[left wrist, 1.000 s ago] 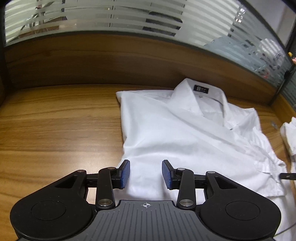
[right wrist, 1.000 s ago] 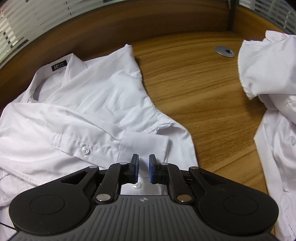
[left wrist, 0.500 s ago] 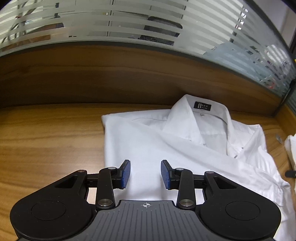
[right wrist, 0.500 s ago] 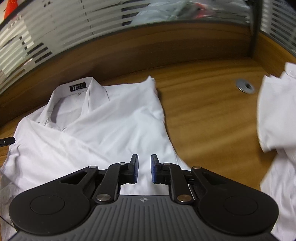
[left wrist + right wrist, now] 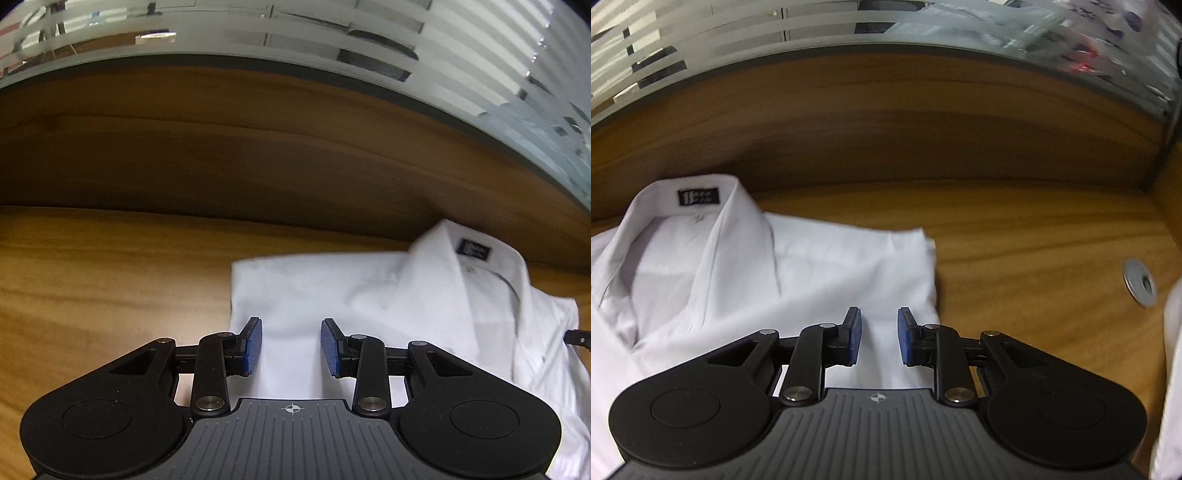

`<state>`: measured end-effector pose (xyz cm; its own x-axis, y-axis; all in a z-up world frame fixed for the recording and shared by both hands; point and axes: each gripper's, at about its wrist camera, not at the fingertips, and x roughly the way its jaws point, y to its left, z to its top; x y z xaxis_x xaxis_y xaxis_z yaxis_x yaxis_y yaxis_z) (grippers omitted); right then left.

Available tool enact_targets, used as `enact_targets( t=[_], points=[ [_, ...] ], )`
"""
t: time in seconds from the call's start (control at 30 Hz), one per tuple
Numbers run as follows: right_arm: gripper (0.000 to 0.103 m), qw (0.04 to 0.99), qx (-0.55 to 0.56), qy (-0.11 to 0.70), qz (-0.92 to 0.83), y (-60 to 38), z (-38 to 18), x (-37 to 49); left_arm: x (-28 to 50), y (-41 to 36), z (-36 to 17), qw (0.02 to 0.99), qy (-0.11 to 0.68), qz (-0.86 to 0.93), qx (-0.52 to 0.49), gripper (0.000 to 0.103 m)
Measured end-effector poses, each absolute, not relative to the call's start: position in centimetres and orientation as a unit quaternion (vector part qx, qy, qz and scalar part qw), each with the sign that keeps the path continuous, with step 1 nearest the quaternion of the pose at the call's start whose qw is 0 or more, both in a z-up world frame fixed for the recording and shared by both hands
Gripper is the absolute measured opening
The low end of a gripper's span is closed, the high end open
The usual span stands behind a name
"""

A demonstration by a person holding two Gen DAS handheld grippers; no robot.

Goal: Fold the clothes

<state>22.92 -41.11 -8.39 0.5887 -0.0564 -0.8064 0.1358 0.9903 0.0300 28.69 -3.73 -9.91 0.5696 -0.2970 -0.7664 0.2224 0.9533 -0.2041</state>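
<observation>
Both grippers have travelled up the white shirt (image 5: 369, 306) toward its collar. Angled steeply down, the left gripper (image 5: 291, 347) hovers with fingers parted and empty; the right gripper (image 5: 878, 336) is opening, nothing between its fingers. Writing on the dark collar label (image 5: 698, 196) is unreadable. Shirt lies on the wooden table (image 5: 92, 280), below striped frosted glass (image 5: 369, 44).

1. A dark label (image 5: 698, 196) sits inside the collar of the white shirt (image 5: 820, 269); it carries a bold white mark like two upright bars and small white lettering, too blurred to read.
2. In the left wrist view the same label (image 5: 475, 250) shows only smeared pale marks.
3. Each tool body bears a small crosshair symbol (image 5: 877, 397), no text.
</observation>
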Motion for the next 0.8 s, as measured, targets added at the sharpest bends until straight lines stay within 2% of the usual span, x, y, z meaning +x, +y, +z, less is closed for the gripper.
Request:
enact_targets(
  t=[0.23,0.33,0.53,0.6,0.8],
  points=[
    [0.009,0.894,0.058,0.44,-0.063,-42.7,-9.0,25.9,31.8,-4.2,-10.1,0.888,0.434,-0.146,-0.033,0.039],
    [0.009,0.895,0.075,0.435,-0.067,-43.4,-8.9,26.7,32.9,-4.3,-9.7,0.886,0.44,-0.141,-0.035,0.039],
    [0.017,0.908,0.077,0.408,-0.061,-43.5,-4.4,25.2,32.4,-2.8,-5.5,0.89,0.424,-0.16,-0.056,0.044],
    [0.024,0.91,0.088,0.401,-0.055,-43.6,-2.4,23.9,31.4,-1.9,-3.7,0.89,0.42,-0.167,-0.055,0.047],
    [0.035,0.914,0.112,0.388,-0.048,-43.5,3.2,16.8,27.4,1.2,0.7,0.891,0.408,-0.192,-0.046,0.053]
  ],
)
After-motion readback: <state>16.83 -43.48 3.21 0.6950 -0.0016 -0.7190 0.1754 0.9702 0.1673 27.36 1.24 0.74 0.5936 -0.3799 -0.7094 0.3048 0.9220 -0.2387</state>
